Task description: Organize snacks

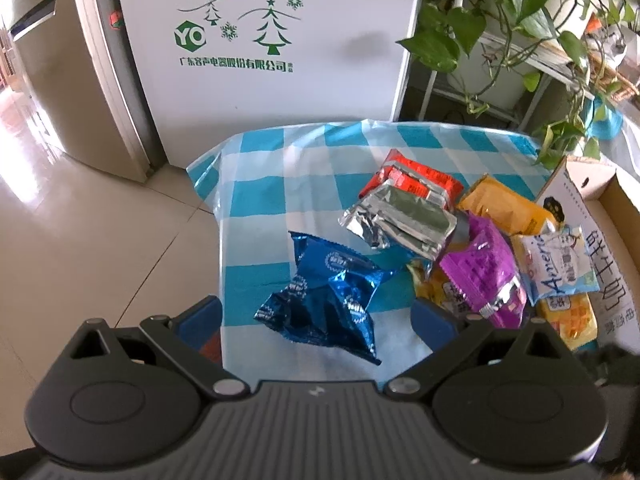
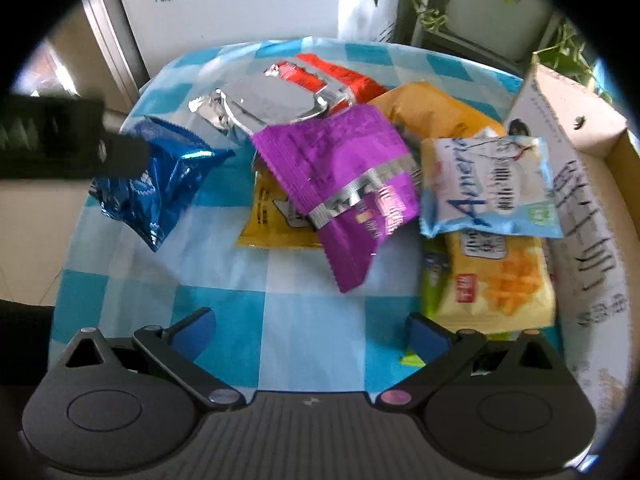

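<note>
In the left wrist view the left gripper (image 1: 316, 316) has its jaws wide apart, and the blue packet (image 1: 326, 300) lies on the checked cloth (image 1: 260, 200) between and just ahead of its fingers; whether a pad touches the packet cannot be told. In the right wrist view the right gripper (image 2: 310, 330) also has its jaws spread wide, with only bare cloth (image 2: 280, 320) between them. Its right finger sits just beside a yellow bag (image 2: 500, 284) that the left view shows only at its edge.

Further out, the right view shows the purple packet (image 2: 348, 184) lying across another yellow packet (image 2: 268, 220), and a pale blue packet (image 2: 492, 188) resting on top of the yellow bag. It also catches the left gripper from outside, as a dark shape (image 2: 116, 152) reaching in over the blue packet (image 2: 160, 184).

Behind these lie a silver packet (image 1: 400, 216), a red packet (image 1: 416, 180) and an orange bag (image 1: 504, 204), piled together. A cardboard box (image 2: 580, 152) stands at the table's right edge, touching the pile.

Only the left view shows the floor (image 1: 80, 240), the white appliance (image 1: 280, 80) with green tree prints in full, and the leafy plant (image 1: 520, 8) on a rack.
</note>
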A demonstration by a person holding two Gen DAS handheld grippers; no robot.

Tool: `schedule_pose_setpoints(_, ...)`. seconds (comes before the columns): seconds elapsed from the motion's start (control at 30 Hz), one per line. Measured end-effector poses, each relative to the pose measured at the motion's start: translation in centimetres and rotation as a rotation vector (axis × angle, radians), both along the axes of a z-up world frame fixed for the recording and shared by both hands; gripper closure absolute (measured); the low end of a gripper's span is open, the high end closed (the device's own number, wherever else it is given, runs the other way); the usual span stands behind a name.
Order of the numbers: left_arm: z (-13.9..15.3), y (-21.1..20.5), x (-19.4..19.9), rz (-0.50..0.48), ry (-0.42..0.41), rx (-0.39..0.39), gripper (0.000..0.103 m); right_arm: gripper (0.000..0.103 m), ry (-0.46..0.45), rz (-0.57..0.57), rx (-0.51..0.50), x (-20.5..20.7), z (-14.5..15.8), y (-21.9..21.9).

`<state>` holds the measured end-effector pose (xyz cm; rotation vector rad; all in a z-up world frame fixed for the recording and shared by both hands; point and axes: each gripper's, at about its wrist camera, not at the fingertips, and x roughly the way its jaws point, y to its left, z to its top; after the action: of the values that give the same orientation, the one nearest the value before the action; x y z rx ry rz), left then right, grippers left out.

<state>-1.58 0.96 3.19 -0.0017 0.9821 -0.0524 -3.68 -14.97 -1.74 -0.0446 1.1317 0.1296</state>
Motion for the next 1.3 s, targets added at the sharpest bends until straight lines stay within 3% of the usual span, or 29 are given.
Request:
schedule_pose_setpoints(0.27, 1.4, -0.4, 0.2, -0.034, -0.02, 0.101, 0.003, 0.0, -0.073, -0.087, -0.024, 0.5, 4.7, -4.3)
schedule_pose_setpoints(0.43, 1.5, -1.0, 1.1, -0.044, -0.003, 0.114, 0.003, 0.0, -0.096, -0.14, -0.045, 1.5, 6.5, -6.0)
schedule_pose_setpoints(0.67, 0.0, -1.1, 1.1, 0.001, 0.019, 0.079, 0.003, 0.0, -0.07, -0.23, -0.052, 1.6, 5.3, -6.3)
schedule_pose_setpoints(1.3, -0.3, -2.6, 0.8, -0.018, 0.015, 0.112, 0.004, 0.0, -0.081, -0.23, -0.099, 1.8, 5.4, -4.9)
